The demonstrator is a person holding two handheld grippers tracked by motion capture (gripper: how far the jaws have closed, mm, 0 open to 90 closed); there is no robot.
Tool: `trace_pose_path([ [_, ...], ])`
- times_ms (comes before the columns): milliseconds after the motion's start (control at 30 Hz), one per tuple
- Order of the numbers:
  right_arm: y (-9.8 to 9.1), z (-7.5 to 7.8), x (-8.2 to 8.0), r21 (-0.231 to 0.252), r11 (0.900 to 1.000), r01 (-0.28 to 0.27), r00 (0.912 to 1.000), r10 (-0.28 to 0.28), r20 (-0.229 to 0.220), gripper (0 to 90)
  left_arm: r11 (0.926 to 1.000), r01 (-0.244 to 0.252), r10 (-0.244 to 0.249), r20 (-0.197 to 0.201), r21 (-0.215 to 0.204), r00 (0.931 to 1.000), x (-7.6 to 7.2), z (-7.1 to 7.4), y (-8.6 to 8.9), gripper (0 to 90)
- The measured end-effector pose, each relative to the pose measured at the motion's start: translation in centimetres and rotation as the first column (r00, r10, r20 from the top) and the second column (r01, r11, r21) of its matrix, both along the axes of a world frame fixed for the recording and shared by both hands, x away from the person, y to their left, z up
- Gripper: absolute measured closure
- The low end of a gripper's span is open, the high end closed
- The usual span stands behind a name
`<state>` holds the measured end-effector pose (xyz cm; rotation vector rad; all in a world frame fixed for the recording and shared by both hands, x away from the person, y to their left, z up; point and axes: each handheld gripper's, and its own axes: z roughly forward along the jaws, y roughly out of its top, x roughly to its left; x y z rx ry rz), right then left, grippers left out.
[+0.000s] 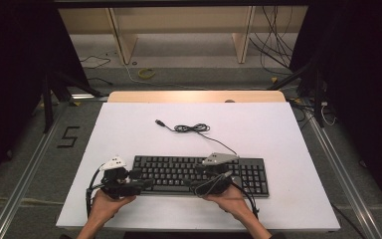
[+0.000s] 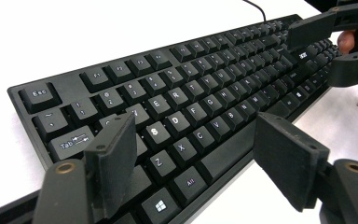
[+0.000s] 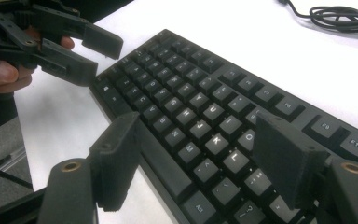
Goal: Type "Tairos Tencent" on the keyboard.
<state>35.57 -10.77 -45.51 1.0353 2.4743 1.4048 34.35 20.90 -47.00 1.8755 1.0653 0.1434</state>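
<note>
Keyboard (image 3: 200, 116) right end cut off; cable (image 3: 340, 16) partly too.

- One black, flat, rectangular plastic keyboard (image 1: 201, 174), lying under and just ahead of both grippers.
- One thin black cable (image 1: 194, 128) running off it, loosely bundled, well beyond the grippers.
- Two black two-jaw grippers: the left gripper (image 1: 138, 179) over the keyboard's left end, the right gripper (image 1: 199, 175) over its middle.
- Two bare hands, one left hand (image 1: 107, 201) and one right hand (image 1: 229, 196), each behind its gripper.
- One white rectangular table top (image 1: 278, 129) beneath both grippers.

black tools (image 1: 138, 179), grey plates, trailing cables
</note>
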Motion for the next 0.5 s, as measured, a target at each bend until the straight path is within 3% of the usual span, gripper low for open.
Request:
trace_pose_path([
  [500,0.61,0.35,0.81,-0.009,1.0,0.001,1.0,-0.001,-0.009,32.9,0.9995,0.002,-0.002,-0.018,0.031,0.9998,0.12,-0.17,0.16,36.8],
])
